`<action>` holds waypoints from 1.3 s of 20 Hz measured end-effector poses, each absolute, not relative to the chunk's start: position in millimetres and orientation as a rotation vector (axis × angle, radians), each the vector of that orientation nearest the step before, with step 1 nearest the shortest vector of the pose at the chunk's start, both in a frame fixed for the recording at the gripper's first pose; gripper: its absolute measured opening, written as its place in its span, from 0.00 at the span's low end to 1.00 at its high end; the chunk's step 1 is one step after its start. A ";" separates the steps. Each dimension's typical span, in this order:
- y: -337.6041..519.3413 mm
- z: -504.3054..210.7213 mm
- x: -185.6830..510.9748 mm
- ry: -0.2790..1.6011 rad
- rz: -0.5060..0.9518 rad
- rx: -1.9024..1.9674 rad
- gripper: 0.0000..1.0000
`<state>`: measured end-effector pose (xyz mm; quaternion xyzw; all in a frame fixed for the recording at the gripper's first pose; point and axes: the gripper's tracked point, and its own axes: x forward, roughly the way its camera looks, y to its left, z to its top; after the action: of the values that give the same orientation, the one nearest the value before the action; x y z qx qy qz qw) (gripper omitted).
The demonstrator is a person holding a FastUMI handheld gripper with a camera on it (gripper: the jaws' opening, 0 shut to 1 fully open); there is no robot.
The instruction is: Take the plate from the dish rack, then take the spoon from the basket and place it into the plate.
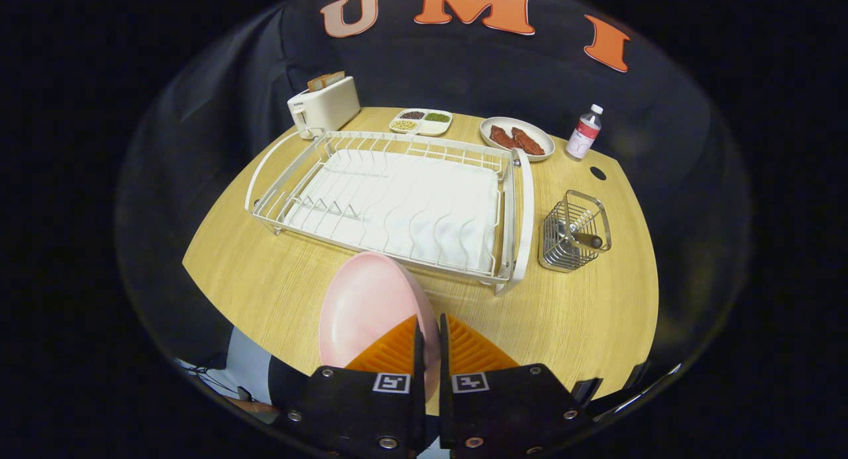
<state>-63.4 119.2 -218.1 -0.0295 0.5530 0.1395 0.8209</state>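
Observation:
A pink plate (364, 306) stands on edge between my fingers, held above the wooden table (265, 280) in front of the dish rack. My gripper (429, 336) is shut on the plate's rim. The white wire dish rack (397, 201) lies beyond the plate, its slots bare over a white drain mat. To the right of the rack stands a wire basket (574, 232); a spoon (583, 238) with a dark handle lies tilted inside it.
At the back of the table are a white toaster (324, 104) with bread in it, a small divided dish (421, 121) of beans, an oval plate (517, 138) of brown food and a small bottle (584, 132). A dark round hole (597, 173) marks the tabletop.

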 end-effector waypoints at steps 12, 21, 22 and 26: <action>107.1 -238.3 -53.5 1.125 0.220 0.057 0.18; 39.2 -191.3 4.7 0.710 0.091 0.034 0.67; 27.8 -188.9 8.0 0.671 0.067 0.005 0.68; 6.3 -203.5 20.1 0.631 0.022 -0.045 0.74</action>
<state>20.1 6.3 -203.5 -0.0219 0.3105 0.0109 0.9503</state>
